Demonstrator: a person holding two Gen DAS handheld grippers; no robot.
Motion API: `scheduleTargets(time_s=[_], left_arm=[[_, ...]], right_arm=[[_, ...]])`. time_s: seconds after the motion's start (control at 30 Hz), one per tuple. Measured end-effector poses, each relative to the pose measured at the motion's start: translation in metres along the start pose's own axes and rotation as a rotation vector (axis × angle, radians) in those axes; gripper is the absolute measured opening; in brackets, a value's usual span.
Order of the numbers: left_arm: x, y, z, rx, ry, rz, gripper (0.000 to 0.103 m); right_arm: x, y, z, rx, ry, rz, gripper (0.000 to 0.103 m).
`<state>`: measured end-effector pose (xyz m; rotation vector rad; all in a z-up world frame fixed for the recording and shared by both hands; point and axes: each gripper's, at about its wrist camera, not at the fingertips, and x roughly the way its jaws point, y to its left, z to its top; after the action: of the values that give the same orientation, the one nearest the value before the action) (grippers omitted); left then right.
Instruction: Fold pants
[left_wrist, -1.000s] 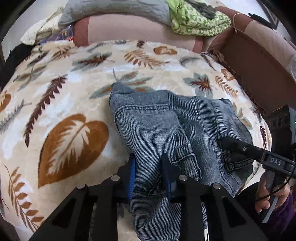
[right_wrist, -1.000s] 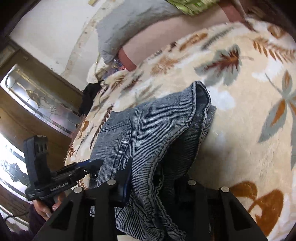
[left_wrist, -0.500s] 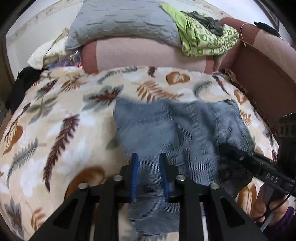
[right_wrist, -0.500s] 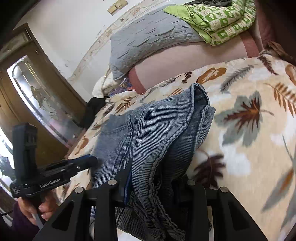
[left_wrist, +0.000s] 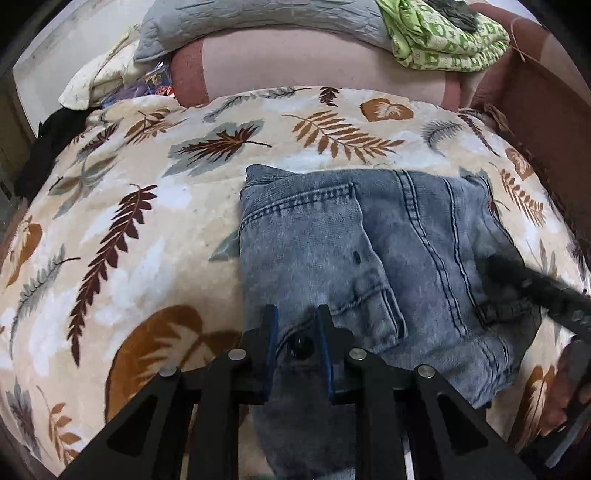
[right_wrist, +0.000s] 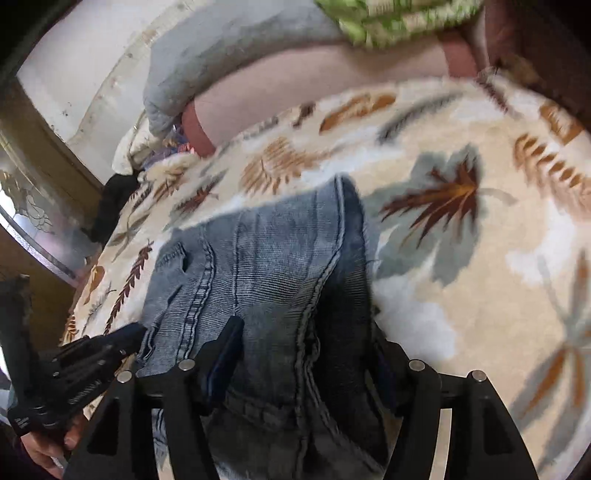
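Left wrist: jeans (left_wrist: 369, 258) on blanket (left_wrist: 129, 221) (pillow (left_wrist: 258, 18) behind).

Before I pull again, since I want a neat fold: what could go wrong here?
The right gripper clamps a thick, bunched wad of the jeans; tugging could drag the layers askew. The left gripper pinches only the near edge, which may slip out. The plush blanket could ruck up underneath.
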<state>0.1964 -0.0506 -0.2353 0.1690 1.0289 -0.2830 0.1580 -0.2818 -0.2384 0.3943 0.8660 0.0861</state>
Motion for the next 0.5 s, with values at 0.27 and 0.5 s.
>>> scheduleTargets(time_s=[0.27, 0.5], left_arm=[[-0.042, -0.012, -0.034, 0.008, -0.066, 0.061, 0.078], [-0.078, -0.012, -0.044, 0.025, -0.056, 0.096, 0.078]], right_arm=[[-0.018, 0.037, -0.041, -0.206, 0.046, -0.020, 0.067], [-0.060, 0.027, -0.055, -0.118, -0.007, 0.005, 0.067]])
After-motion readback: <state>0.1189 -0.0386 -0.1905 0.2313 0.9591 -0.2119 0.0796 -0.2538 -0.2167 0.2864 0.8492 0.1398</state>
